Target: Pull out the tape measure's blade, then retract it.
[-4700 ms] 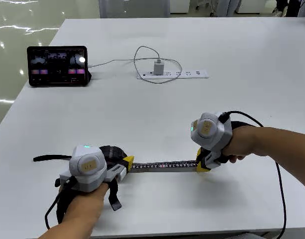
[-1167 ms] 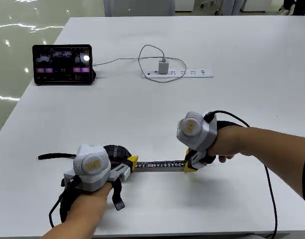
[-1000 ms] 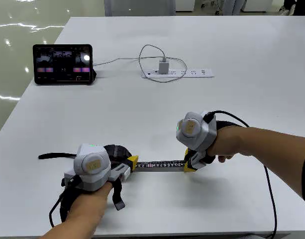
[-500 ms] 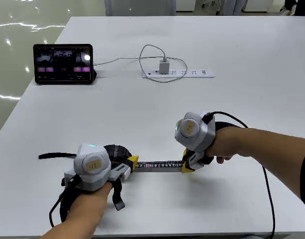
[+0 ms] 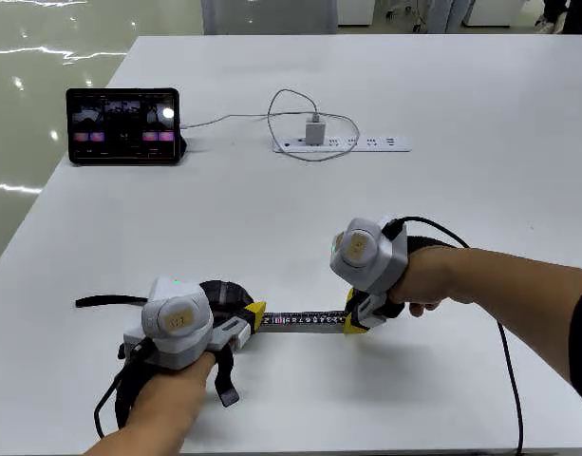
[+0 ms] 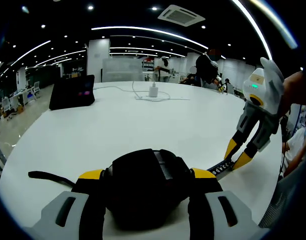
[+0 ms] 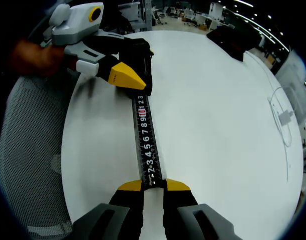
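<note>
Printed along the tape measure's blade (image 7: 146, 142): digits 2 through 9, a red-backed mark, then 1, 2, 3.

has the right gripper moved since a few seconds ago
Yes. Against the power strip, the right gripper has moved left toward the tape measure case, shortening the exposed blade.

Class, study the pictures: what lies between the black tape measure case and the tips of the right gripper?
The pulled-out blade spans that stretch, running over the white table, from case to right gripper; the right gripper view shows it.
</note>
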{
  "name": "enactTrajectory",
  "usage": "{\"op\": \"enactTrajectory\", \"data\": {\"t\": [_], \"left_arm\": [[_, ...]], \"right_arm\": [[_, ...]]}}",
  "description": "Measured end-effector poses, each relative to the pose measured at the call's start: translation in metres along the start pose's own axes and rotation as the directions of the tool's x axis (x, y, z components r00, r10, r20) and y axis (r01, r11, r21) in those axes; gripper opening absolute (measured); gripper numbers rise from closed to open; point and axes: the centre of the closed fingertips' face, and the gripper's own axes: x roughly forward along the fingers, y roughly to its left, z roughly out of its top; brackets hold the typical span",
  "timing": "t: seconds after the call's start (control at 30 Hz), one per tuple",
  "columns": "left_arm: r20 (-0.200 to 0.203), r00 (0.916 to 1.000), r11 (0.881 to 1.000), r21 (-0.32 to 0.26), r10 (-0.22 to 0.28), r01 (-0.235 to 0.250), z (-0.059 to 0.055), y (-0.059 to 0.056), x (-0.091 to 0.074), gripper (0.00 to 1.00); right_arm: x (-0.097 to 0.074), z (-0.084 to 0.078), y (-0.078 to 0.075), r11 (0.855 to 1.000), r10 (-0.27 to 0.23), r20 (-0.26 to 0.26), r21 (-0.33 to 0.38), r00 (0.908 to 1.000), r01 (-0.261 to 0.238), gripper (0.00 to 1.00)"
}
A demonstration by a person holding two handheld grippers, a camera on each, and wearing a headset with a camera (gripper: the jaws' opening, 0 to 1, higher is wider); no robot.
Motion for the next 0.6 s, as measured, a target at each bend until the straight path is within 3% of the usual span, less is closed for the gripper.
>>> {"op": "enactTrajectory", "data": {"t": [0.6], "left_arm": [[-0.001,1.0000,1.000,-0.006,0.001,-0.001,0.0003,0.0008,-0.0005,0.63]], "right_arm": [[0.0027,0.0084,0.0008,1.000,-0.007,-0.008,0.008,0.9999,0.007,0.11]]}}
